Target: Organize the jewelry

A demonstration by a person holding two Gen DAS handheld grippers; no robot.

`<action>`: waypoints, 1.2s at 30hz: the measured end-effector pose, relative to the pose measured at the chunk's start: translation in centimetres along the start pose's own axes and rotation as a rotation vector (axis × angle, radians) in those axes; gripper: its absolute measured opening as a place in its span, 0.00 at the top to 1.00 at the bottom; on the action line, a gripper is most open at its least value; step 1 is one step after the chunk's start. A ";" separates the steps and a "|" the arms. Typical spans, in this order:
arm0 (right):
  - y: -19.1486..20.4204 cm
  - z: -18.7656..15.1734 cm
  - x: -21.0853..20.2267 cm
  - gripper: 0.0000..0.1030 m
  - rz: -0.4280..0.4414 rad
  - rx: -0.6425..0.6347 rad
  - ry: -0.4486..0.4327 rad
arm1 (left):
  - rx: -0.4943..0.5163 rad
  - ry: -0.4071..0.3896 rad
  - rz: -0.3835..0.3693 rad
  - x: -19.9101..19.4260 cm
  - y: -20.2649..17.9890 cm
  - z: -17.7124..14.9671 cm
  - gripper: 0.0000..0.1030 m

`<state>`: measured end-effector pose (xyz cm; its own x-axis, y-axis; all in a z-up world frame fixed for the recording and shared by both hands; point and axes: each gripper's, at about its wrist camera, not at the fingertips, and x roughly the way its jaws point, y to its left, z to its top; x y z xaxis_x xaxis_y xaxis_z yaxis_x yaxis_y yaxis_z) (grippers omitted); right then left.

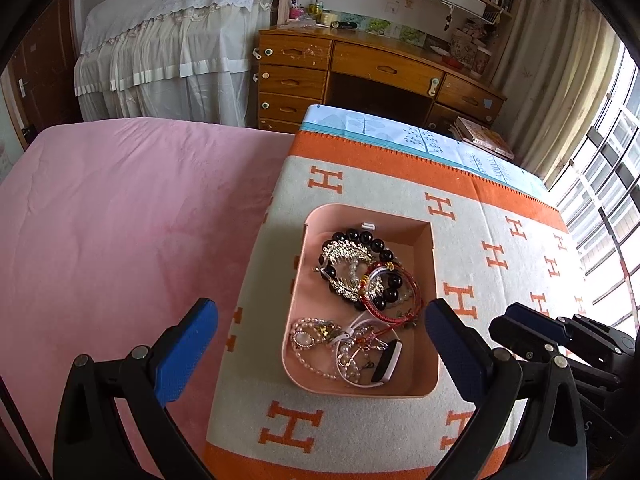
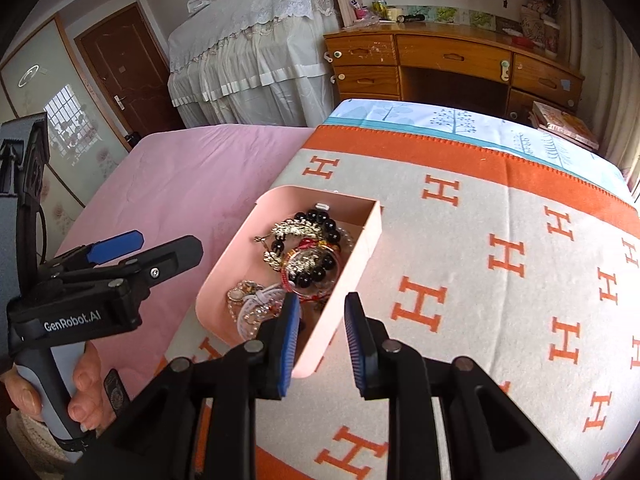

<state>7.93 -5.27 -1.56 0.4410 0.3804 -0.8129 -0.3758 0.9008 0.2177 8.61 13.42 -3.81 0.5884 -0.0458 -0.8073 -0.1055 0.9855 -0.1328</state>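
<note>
A pink tray (image 1: pixel 434 264) sits on an orange and grey H-pattern blanket (image 1: pixel 508 240). It holds a tangle of jewelry: a black bead bracelet (image 1: pixel 364 238), a gold leaf piece (image 1: pixel 344 254), a red bangle (image 1: pixel 394 294), a pearl necklace (image 1: pixel 308 338) and a white band (image 1: pixel 386 362). My left gripper (image 1: pixel 320 344) is open, its jaws wide either side of the tray's near end. My right gripper (image 2: pixel 322 342) has its jaws around the tray's near right wall (image 2: pixel 344 292), a gap showing on both sides. The left gripper also shows in the right wrist view (image 2: pixel 132 248).
A pink bedsheet (image 1: pixel 120 220) lies left of the blanket. A wooden desk (image 1: pixel 360 68) with drawers and a white lace-covered piece (image 1: pixel 168 40) stand beyond. Books (image 1: pixel 484 140) lie at the far right. A window (image 1: pixel 608 200) is on the right.
</note>
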 end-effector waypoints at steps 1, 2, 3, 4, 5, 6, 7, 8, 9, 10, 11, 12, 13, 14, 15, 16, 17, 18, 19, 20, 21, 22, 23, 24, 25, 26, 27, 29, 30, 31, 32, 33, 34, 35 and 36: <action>-0.3 -0.5 -0.4 0.76 -0.019 -0.002 -0.009 | 0.013 -0.001 -0.001 -0.1 -0.6 -0.4 0.01; -0.7 -0.9 -0.8 0.74 -0.038 0.001 -0.019 | 0.027 -0.004 -0.002 -0.2 -1.2 -0.7 0.01; -1.1 -1.4 -1.2 0.74 -0.059 0.007 -0.029 | 0.040 -0.006 -0.003 -0.3 -1.8 -1.1 0.01; -1.6 -1.9 -1.7 0.73 -0.078 0.014 -0.037 | 0.054 -0.007 -0.005 -0.4 -2.5 -1.5 0.01; -2.0 -2.3 -2.1 0.72 -0.095 0.021 -0.045 | 0.070 -0.006 -0.008 -0.5 -3.3 -1.9 0.01; -2.4 -2.8 -2.5 0.71 -0.109 0.029 -0.052 | 0.086 -0.005 -0.012 -0.7 -4.1 -2.2 0.01; -2.8 -3.2 -3.0 0.70 -0.122 0.039 -0.059 | 0.102 -0.007 -0.020 -0.8 -4.8 -2.6 0.01; -3.2 -3.7 -3.6 0.69 -0.134 0.051 -0.066 | 0.119 -0.008 -0.031 -1.1 -5.7 -2.9 0.01; -3.6 -4.2 -4.2 0.68 -0.142 0.064 -0.074 | 0.136 -0.010 -0.042 -1.3 -6.4 -3.3 0.01; -4.0 -4.6 -4.8 0.66 -0.147 0.078 -0.082 | 0.151 -0.013 -0.051 -1.5 -7.2 -3.5 0.01; -4.2 -5.0 -5.4 0.65 -0.154 0.094 -0.090 | 0.163 -0.016 -0.057 -1.8 -7.9 -3.7 0.01; -4.5 -5.4 -6.1 0.64 -0.160 0.108 -0.102 | 0.178 -0.021 -0.062 -2.1 -8.7 -3.9 0.01; -4.8 -5.8 -6.7 0.62 -0.167 0.122 -0.114 | 0.193 -0.028 -0.065 -2.4 -9.4 -4.1 0.01; -5.1 -6.2 -7.3 0.60 -0.175 0.132 -0.125 | 0.206 -0.038 -0.065 -2.8 -10.0 -4.2 0.01; -5.3 -6.5 -7.9 0.59 -0.186 0.141 -0.136 | 0.217 -0.049 -0.064 -3.2 -10.7 -4.4 0.01; -5.6 -6.8 -8.5 0.57 -0.195 0.151 -0.148 | 0.229 -0.061 -0.066 -3.7 -11.3 -4.6 0.01; -5.8 -7.0 -9.1 0.54 -0.197 0.162 -0.160 | 0.238 -0.072 -0.070 -4.2 -11.8 -4.7 0.01; -6.2 -7.3 -9.7 0.53 -0.193 0.174 -0.169 | 0.247 -0.080 -0.073 -4.6 -12.3 -4.7 0.01; -6.5 -7.5 -10.3 0.52 -0.190 0.185 -0.178 | 0.252 -0.087 -0.077 -5.1 -12.8 -4.7 0.01; -6.7 -7.7 -10.8 0.52 -0.191 0.193 -0.188 | 0.254 -0.093 -0.082 -5.4 -13.1 -4.7 0.01; -6.8 -7.7 -11.3 0.51 -0.198 0.199 -0.198 | 0.254 -0.099 -0.085 -5.8 -13.4 -4.7 0.01; -6.8 -7.7 -11.7 0.50 -0.207 0.203 -0.206 | 0.252 -0.103 -0.085 -6.1 -13.7 -4.6 0.01; -6.9 -7.7 -12.2 0.49 -0.210 0.207 -0.214 | 0.245 -0.107 -0.084 -6.4 -13.9 -4.5 0.01; -6.9 -7.7 -12.5 0.49 -0.210 0.210 -0.221 | 0.239 -0.111 -0.083 -6.6 -14.1 -4.4 0.01; -7.0 -7.7 -12.9 0.47 -0.207 0.213 -0.229 | 0.233 -0.114 -0.081 -6.8 -14.2 -4.3 0.01; -7.0 -7.8 -13.2 0.45 -0.203 0.215 -0.237 | 0.226 -0.118 -0.076 -7.0 -14.4 -4.3 0.01; -7.0 -7.8 -13.4 0.44 -0.203 0.215 -0.245 | 0.222 -0.123 -0.070 -7.2 -14.5 -4.2 0.01; -6.9 -7.9 -13.9 0.43 -0.211 0.206 -0.264 | 0.218 -0.134 -0.051 -7.4 -14.8 -4.2 0.01; -6.8 -8.0 -14.0 0.43 -0.218 0.199 -0.271 | 0.214 -0.138 -0.042 -7.5 -14.9 -4.2 0.01; -6.7 -8.0 -14.1 0.42 -0.224 0.192 -0.276 | 0.208 -0.142 -0.034 -7.6 -15.0 -4.1 0.01; -6.7 -8.0 -14.2 0.42 -0.226 0.188 -0.281 | 0.201 -0.147 -0.030 -7.7 -15.0 -4.1 0.01; -6.6 -8.0 -14.3 0.42 -0.227 0.185 -0.287 | 0.192 -0.153 -0.030 -7.8 -15.1 -4.0 0.01; -6.7 -7.9 -14.4 0.42 -0.227 0.184 -0.292 | 0.185 -0.159 -0.032 -8.0 -15.1 -4.0 0.01; -6.8 -7.9 -14.5 0.42 -0.226 0.184 -0.297 | 0.179 -0.164 -0.035 -8.1 -15.1 -4.0 0.01; -6.9 -7.8 -14.5 0.42 -0.223 0.185 -0.302 | 0.173 -0.166 -0.037 -8.2 -15.1 -3.9 0.01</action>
<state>-2.27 -18.63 4.53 0.7246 0.1913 -0.6621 -0.1032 0.9800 0.1702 2.26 -1.75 2.57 0.7148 -0.0691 -0.6959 0.0489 0.9976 -0.0489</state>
